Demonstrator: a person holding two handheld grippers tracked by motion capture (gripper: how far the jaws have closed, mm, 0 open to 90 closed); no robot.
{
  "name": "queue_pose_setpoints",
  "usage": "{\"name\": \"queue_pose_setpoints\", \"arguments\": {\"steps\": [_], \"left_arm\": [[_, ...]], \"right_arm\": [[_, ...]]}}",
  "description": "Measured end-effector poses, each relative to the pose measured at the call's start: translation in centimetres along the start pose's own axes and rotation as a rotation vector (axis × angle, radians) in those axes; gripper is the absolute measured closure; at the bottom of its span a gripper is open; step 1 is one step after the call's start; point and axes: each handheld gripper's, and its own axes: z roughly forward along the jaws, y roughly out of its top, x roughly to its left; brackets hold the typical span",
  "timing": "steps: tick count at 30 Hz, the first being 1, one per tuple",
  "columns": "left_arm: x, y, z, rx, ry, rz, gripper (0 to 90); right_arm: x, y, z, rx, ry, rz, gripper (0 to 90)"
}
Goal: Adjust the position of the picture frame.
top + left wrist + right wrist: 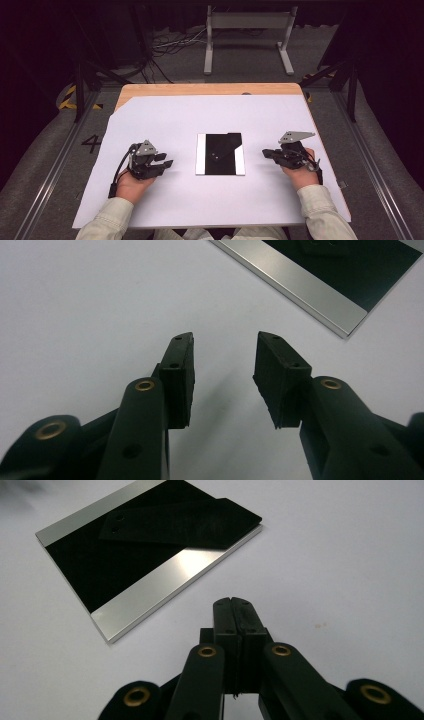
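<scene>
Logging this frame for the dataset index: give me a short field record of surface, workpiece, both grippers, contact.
surface: white sheet over a wooden table
workpiece: metal plate with silver edge strips and a black middle, flat at the sheet's centre
on workpiece: black flat piece with two small holes, lying on the plate, one corner overhanging its edge
left gripper: jaws apart, nothing between them, left of the plate
right gripper: jaws closed together, empty, right of the plate
contact: neither gripper touches the plate
</scene>
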Motion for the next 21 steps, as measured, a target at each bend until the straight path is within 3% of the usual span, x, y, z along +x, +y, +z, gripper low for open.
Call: {"name": "queue_pose_setpoints", "arguments": {"steps": [5,18,21], "left_arm": [[-0.1,0.1,-0.1,0.005,-0.004,0.003,64.7],[-0.1,0.0,-0.2,0.004,-0.009,-0.01,66.5],[-0.1,0.0,-0.1,0.01,-0.01,-0.009,65.9]], "right_arm": [[0.5,0.2,0.4,0.013,0.034,-0.017,89.7],[3.1,0.5,3.8,0.164,0.143,-0.083,89.8],[3.4,0.5,4.2,0.171,0.159,-0.084,89.9]]}}
